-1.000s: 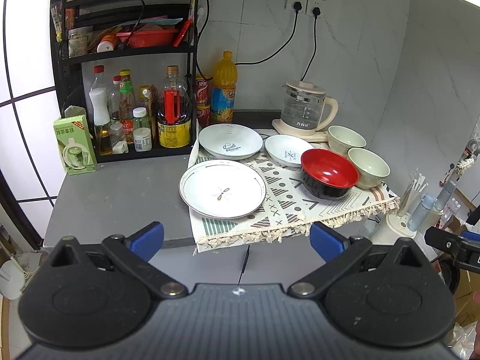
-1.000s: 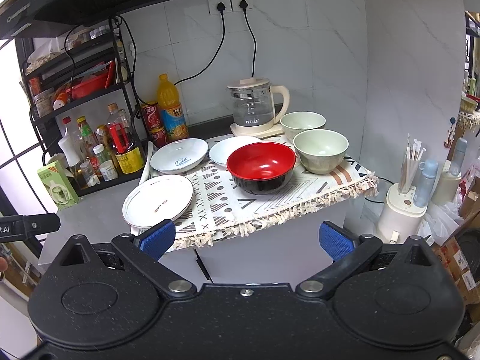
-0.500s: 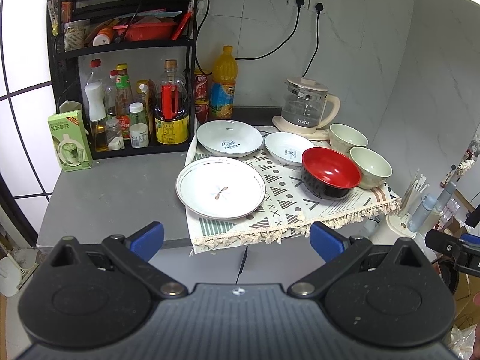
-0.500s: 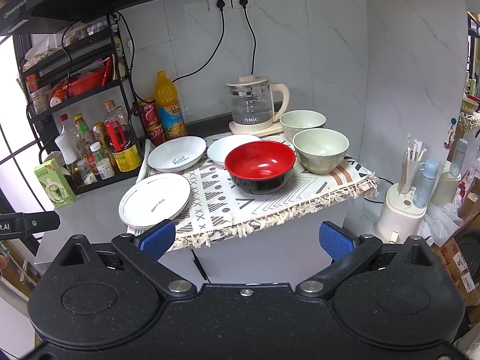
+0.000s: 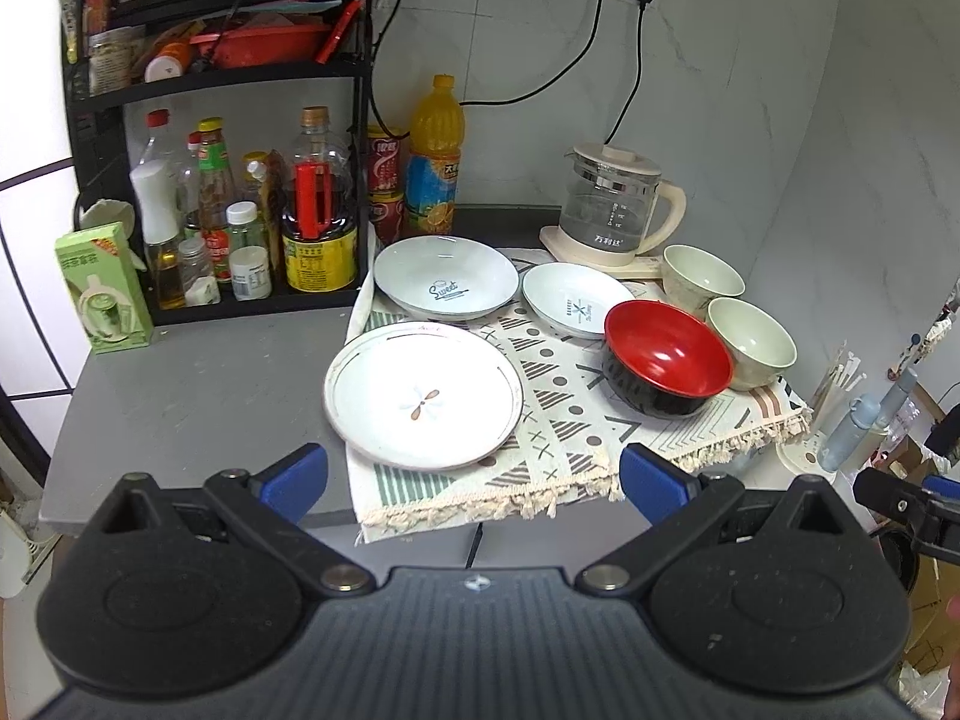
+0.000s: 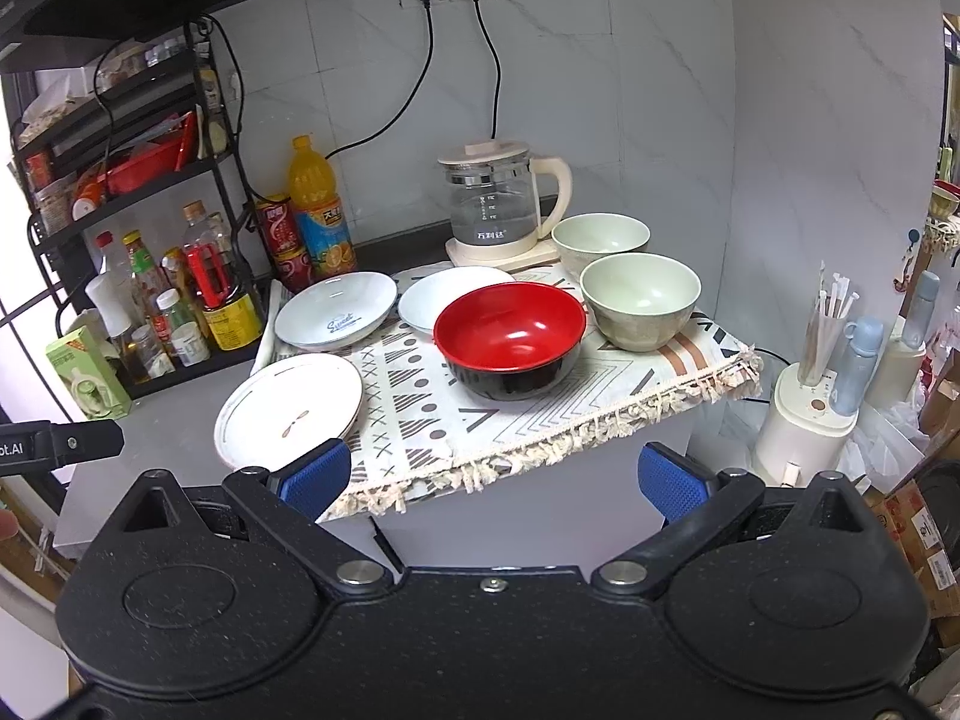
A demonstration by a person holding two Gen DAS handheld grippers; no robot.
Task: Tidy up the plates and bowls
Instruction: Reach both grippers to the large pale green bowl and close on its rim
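Observation:
On a patterned cloth (image 5: 570, 426) lie a large white plate (image 5: 423, 393) (image 6: 291, 399), a deep "Sweet" plate (image 5: 447, 277) (image 6: 336, 309) and a smaller white plate (image 5: 573, 299) (image 6: 429, 300). A red-and-black bowl (image 5: 666, 357) (image 6: 510, 336) stands to their right, with two pale green bowls (image 5: 750, 342) (image 6: 639, 297) (image 6: 600, 237) beyond it. My left gripper (image 5: 474, 480) is open, short of the counter's front edge before the large plate. Below the cloth's fringe my right gripper (image 6: 492, 477) hangs open too. Both are empty.
A glass kettle (image 5: 606, 207) (image 6: 495, 201) stands at the back. A black rack (image 5: 216, 138) of bottles fills the left. An orange drink bottle (image 5: 435, 156) and red cans stand by the wall. A green carton (image 5: 102, 294) sits at the counter's left. A white appliance with straws (image 6: 807, 414) stands right.
Both grippers have come a little closer to the counter, so the dishes look slightly larger. Jaws have stayed open. No dish has moved.

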